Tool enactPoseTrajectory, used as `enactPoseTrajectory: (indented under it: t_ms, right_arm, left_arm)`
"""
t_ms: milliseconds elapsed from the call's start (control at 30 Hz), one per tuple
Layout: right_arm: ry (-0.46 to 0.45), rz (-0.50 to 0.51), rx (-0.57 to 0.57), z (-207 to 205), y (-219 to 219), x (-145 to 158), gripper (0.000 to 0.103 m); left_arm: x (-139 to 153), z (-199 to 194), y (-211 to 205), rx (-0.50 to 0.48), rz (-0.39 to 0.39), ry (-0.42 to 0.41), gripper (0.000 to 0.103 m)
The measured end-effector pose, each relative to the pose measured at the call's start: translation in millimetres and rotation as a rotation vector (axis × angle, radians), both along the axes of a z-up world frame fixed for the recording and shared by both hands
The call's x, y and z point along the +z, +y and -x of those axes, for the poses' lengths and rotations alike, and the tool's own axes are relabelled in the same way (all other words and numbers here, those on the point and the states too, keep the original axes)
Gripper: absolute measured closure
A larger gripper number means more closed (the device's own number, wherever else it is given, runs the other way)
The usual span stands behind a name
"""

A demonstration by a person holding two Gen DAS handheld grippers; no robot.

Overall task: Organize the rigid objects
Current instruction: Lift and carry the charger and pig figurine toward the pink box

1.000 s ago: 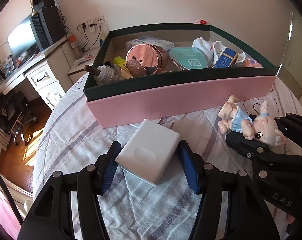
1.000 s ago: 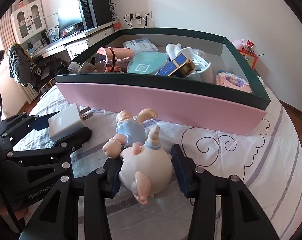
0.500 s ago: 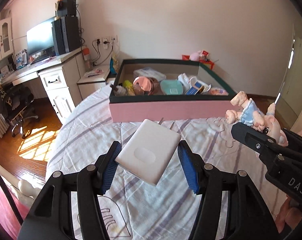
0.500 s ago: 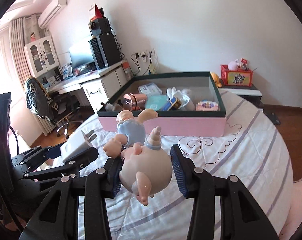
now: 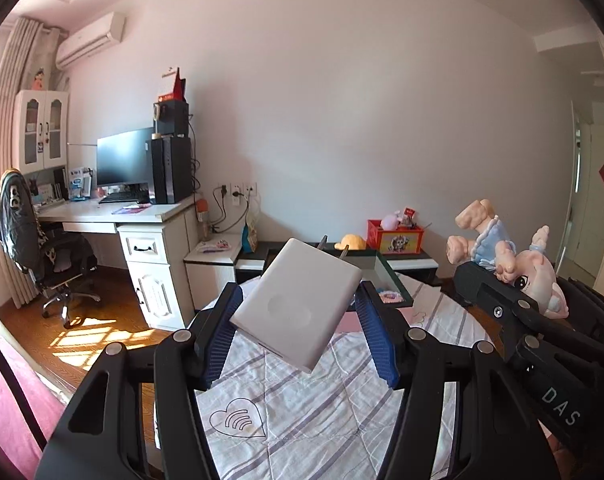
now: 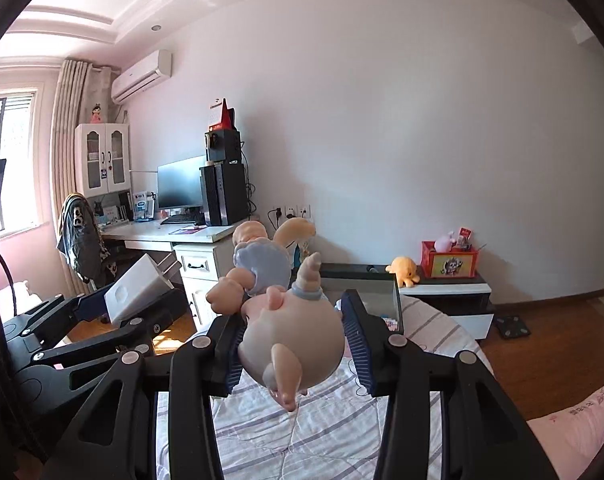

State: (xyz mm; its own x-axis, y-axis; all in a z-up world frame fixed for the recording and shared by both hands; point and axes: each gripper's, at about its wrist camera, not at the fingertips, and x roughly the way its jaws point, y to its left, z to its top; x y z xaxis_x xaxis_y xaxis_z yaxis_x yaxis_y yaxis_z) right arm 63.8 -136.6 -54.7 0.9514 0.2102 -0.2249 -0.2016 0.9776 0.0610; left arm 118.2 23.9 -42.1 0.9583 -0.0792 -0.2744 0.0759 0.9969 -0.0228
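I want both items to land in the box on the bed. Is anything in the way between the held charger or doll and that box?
Nothing visible blocks either. The left gripper holds the white charger and the right gripper holds the doll, both lifted above the bed, with the green-rimmed box just ahead.

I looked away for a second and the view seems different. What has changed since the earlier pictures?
Both hand-held grippers rose off the bed and tipped up, so the open box that filled the view now sits low, mostly hidden. The left hand-held gripper carried the white charger up; the right hand-held gripper carried the pig doll. Both grips unchanged; nothing let go.
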Motion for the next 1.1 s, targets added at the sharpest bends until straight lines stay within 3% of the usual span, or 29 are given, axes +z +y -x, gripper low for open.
enactPoseTrajectory:
  t_ms: [433, 867, 1100]
  right_arm:
    - [-0.104, 0.045, -0.012, 50.1, 18.4, 26.9, 0.058]
    - [-0.079, 0.019, -0.009, 37.3, 9.8, 18.6, 0.058]
    - [-0.032, 0.021, -0.002, -2.3, 6.4, 9.8, 0.058]
  left_arm:
    - [32.9, 60.0, 10.2, 0.031, -0.038, -0.12, 0.043]
    - [21.6, 40.1, -0.4, 0.025, -0.074, -0.092, 0.043]
    - [9.0, 0.9, -6.3, 0.007, -0.107, -0.042, 0.043]
